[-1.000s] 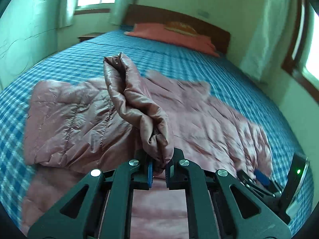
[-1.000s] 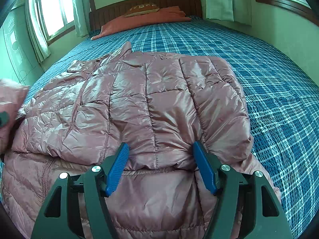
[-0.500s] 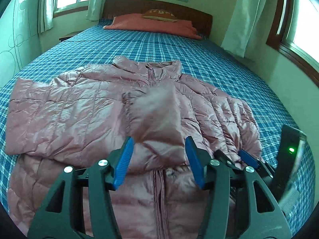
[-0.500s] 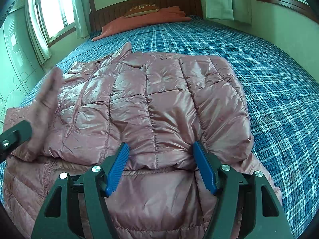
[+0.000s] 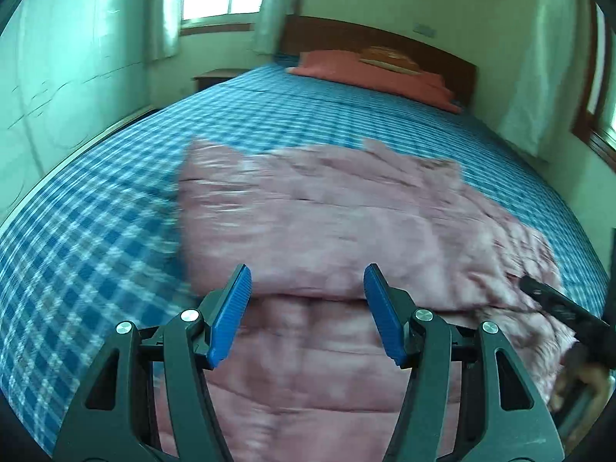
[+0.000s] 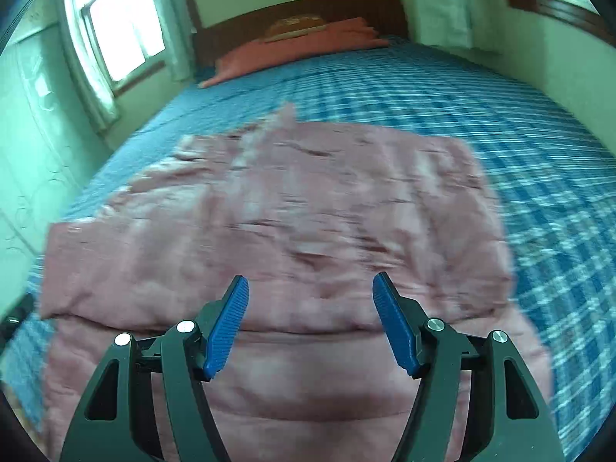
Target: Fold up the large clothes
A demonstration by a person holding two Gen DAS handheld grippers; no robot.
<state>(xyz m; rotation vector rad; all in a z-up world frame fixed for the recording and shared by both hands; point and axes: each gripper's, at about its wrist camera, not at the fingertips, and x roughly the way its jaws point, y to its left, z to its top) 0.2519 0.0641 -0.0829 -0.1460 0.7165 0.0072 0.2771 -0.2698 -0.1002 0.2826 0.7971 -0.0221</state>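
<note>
A pink quilted puffer jacket (image 5: 346,231) lies spread on the blue checked bed, both sleeves folded across its body; the same jacket (image 6: 292,215) fills the right wrist view. My left gripper (image 5: 306,281) hovers above the jacket's near half with its jaws opening and nothing between the blue pads. My right gripper (image 6: 310,288) hangs open over the jacket, also holding nothing. The right gripper's black finger (image 5: 554,304) and a hand (image 5: 577,381) show at the right edge of the left wrist view. Both views are motion-blurred.
The blue checked bedspread (image 6: 519,134) extends around the jacket. Orange pillows (image 5: 369,73) lie against a brown headboard (image 6: 308,11) at the far end. Curtained windows (image 6: 123,30) sit on the walls. A small bedside table (image 5: 215,77) stands left of the bed.
My left gripper let go of the sleeve, which now lies folded across the jacket, and swung left. The right gripper rose a little and stayed open.
</note>
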